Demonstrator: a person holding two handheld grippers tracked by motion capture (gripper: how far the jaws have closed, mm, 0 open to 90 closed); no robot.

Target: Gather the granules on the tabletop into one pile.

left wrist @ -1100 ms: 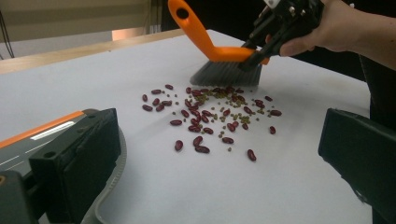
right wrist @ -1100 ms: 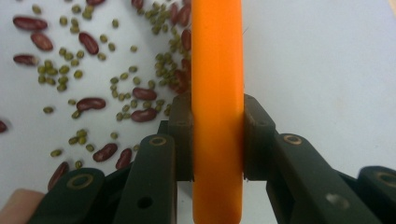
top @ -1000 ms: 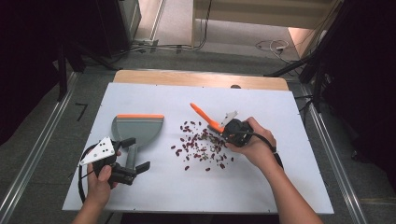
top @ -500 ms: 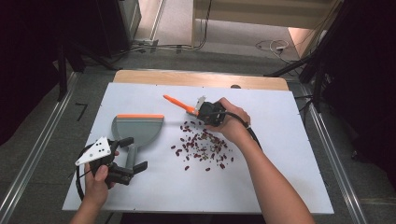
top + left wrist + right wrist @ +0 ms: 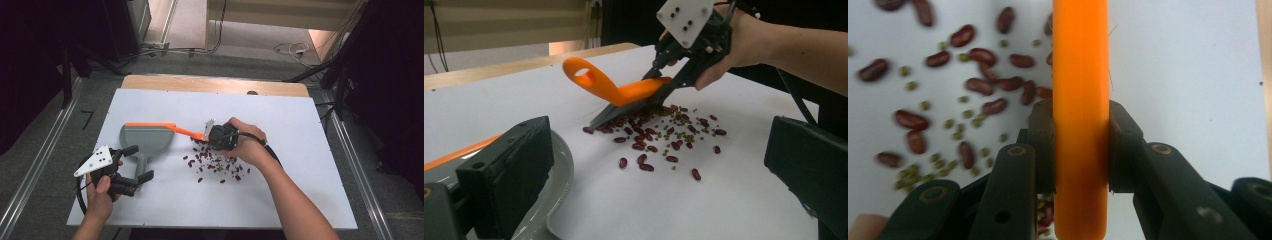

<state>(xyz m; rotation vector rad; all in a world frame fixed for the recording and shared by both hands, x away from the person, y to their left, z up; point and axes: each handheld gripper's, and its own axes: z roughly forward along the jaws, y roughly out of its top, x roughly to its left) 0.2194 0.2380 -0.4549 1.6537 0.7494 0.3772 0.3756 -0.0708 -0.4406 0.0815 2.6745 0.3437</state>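
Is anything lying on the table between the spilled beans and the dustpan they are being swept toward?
Nothing visible does. A bare strip of white table separates the beans from the dustpan. The brush, clamped in the right gripper, rests on the beans' far edge. The left gripper, open, straddles the dustpan's handle.

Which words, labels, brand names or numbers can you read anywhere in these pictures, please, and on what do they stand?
None: no readable text in any view.
The orange brush, the grey dustpan, the white table and the beans bear no print.
The grey plate on the right gripper shows just small dark holes, no characters.
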